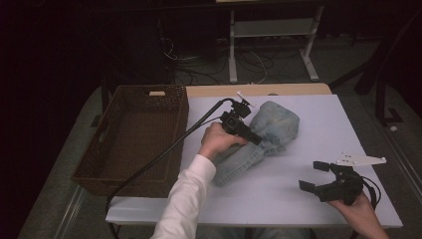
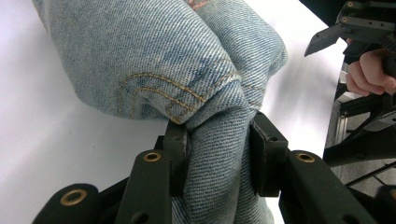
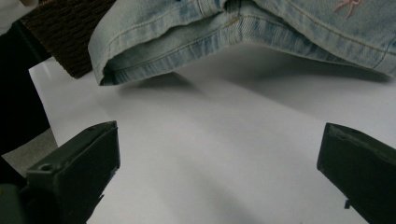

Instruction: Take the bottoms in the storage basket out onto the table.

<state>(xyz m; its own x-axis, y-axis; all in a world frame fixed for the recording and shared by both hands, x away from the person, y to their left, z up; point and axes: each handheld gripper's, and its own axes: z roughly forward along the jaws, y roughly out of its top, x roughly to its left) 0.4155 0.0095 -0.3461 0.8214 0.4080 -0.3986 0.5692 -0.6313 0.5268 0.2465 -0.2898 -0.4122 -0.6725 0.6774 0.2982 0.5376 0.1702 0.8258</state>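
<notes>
My right gripper (image 1: 314,175) idles at the near right corner of the white table (image 1: 318,124), jaws spread wide and holding nothing, well apart from the work. My left gripper (image 2: 218,154) is far nearer: its pads are pinched on a bunched fold of the folded light-blue jeans (image 1: 266,132) at mid-table, denim packed between the jaws and the stitched pocket seam bulging just beyond them. The jeans' long axis runs from the near hem end, which points toward me, diagonally away and right to the thicker folded bulk. The brown wicker basket (image 1: 130,174) sits to the left, just beside the hem end, so any carry would go leftward across bare tabletop. Beyond the table lie a dark room, loose floor cables (image 1: 249,62) and a white desk frame (image 1: 271,30).
</notes>
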